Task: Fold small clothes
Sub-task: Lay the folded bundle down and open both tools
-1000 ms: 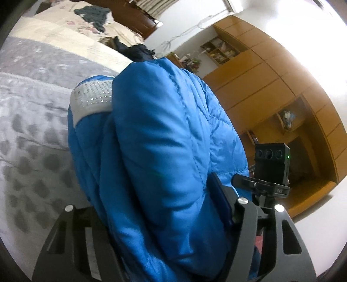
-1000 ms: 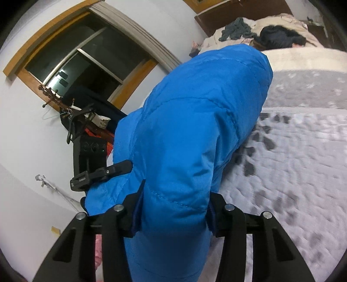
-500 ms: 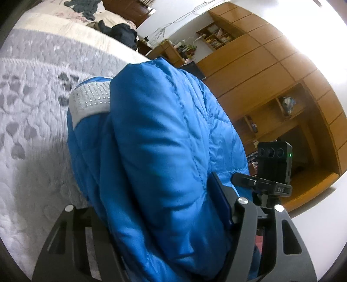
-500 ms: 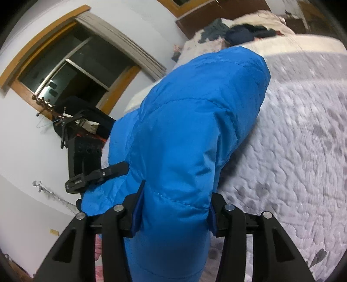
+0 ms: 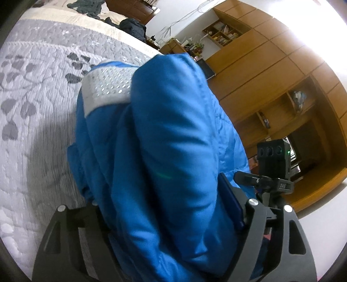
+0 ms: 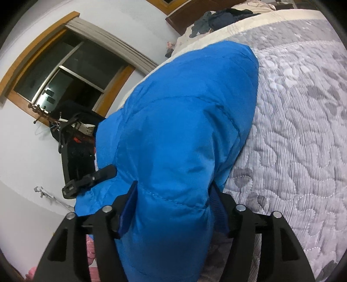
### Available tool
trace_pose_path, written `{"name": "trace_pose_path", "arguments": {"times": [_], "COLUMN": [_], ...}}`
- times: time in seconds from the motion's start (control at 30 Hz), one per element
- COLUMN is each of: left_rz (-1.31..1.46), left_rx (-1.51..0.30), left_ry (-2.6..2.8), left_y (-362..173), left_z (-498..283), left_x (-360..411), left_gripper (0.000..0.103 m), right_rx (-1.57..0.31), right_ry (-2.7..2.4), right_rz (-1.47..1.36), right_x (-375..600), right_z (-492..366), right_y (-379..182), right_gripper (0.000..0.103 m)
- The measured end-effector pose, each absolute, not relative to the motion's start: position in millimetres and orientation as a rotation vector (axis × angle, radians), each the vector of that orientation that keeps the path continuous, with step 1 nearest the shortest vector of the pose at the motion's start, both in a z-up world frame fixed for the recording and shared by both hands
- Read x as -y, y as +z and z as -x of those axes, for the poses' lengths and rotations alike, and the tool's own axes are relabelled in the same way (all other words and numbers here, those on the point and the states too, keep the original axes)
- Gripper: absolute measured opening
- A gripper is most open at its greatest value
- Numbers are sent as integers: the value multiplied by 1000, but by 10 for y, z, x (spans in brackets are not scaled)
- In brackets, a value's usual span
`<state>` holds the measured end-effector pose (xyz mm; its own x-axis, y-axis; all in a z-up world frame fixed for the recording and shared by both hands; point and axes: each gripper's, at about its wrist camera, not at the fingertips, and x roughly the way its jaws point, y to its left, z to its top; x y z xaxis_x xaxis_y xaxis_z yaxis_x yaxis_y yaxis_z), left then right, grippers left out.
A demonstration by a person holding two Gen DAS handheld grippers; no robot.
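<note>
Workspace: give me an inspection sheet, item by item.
Surface: grey quilted bedspread with leaf pattern, cream band at the far end.
Job's things: blue puffer jacket bunched up, a white dotted strip on it.
Clutter: dark clothes heaped at the far end of the bed.
Grippers: left claw and right claw each shut on the jacket.
Cables: thin wires on the far wall.
Surroundings: wooden wardrobe; dark window.
</note>
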<state>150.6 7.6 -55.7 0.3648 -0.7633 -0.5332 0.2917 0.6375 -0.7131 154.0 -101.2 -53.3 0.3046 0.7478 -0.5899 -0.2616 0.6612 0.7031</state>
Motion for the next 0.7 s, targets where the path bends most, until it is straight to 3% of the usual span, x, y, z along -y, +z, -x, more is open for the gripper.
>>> {"name": "trace_pose_path", "arguments": {"times": [0.27, 0.5, 0.7], "left_rz": [555, 504, 392], "left_rx": [-964, -957, -876], "left_ry": [-679, -568, -490], "left_y": [-535, -232, 167], "left_z": [-1410, -1198, -860], "left_x": [-169, -233, -312], "left_gripper": [81, 84, 85], "right_rx": [-1068, -984, -952], "right_ry": [681, 532, 397], "right_rz": [-561, -423, -331], "right_x": [1077, 1144, 1189], "right_z": [-1499, -1218, -842], "right_y": [-645, -159, 164], "right_gripper": [80, 98, 99]}}
